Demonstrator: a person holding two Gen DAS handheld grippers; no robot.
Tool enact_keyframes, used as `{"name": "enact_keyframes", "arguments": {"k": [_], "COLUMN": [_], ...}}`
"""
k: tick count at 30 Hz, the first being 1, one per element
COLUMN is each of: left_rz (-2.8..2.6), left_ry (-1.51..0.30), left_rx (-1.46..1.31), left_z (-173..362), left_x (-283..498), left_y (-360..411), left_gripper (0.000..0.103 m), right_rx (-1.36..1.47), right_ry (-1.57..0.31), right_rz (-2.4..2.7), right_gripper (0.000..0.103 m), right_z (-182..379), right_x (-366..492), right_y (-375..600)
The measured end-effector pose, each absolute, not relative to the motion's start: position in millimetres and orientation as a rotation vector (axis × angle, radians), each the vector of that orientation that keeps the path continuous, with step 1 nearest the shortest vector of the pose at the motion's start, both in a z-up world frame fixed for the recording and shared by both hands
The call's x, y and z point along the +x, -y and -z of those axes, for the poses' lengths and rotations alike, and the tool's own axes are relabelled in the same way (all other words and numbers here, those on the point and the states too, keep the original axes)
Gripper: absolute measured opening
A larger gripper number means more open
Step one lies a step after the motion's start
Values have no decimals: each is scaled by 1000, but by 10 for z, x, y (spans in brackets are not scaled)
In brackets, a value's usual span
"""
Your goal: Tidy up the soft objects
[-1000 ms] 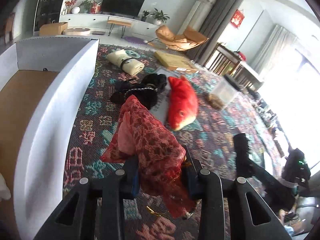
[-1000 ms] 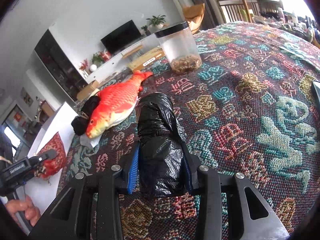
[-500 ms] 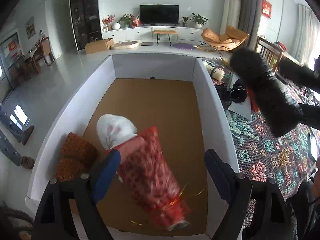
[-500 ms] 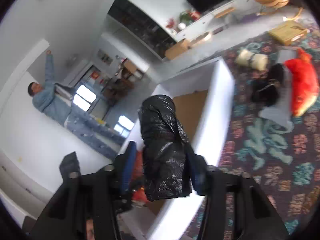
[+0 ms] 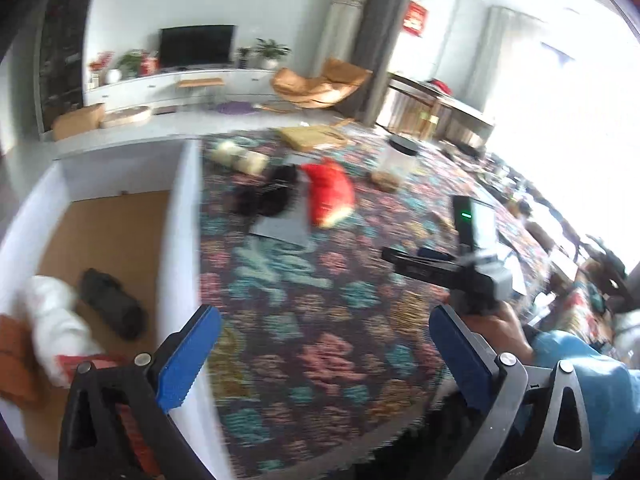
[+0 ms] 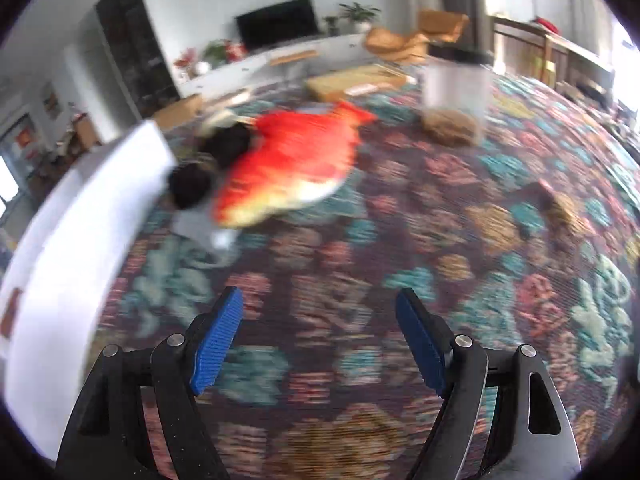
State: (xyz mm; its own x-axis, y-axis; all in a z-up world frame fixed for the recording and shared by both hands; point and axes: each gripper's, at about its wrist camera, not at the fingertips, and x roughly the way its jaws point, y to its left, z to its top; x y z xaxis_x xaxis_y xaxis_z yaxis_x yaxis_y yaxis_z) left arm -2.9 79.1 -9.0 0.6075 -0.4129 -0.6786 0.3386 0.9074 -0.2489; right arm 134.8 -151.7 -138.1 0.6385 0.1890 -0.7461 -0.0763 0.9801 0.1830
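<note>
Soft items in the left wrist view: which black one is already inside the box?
The black rolled bundle, lying on the box floor beside the white bundle. The other black item lies outside beside the red fish.

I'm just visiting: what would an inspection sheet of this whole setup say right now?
Surface: patterned carpet.
Job's things: red plush fish and black soft items on the carpet; black bundle and white bundle inside the white box.
Clutter: lidded clear jar, flat cardboard.
Grippers: left gripper open, empty; right gripper open, empty.
Cables: nothing seen.
Surroundings: living room, television, tan chair.
</note>
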Motion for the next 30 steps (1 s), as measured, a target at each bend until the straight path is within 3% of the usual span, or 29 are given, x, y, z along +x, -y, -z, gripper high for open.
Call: {"name": "enact_keyframes", "arguments": {"k": [3,5,11,17,30], "left_rz": [507,456,340,303,303], "left_ry": [-898,-977,-1044,-950,-947], "left_rx": [-14,52,153,166,155], "left_z": [520,881,1489,1529,1551], "left_x": [221,517,1176,1557,1657], "left_y": [-143,101,277,422,430], "left_gripper": [103,103,103,103,103], "right_rx": [142,293,300,201,169], "right_ry": [-849,-847,-840,-877,-894], "right_rz": [13,43,126,143,146], "right_gripper": [82,81,81,87,91], "right_z": [1544,1546,1567,1603,1620], "right_x": [1376,1370,1337,1409,1418], "right_y": [2021,2321,2426,2276,2207]}}
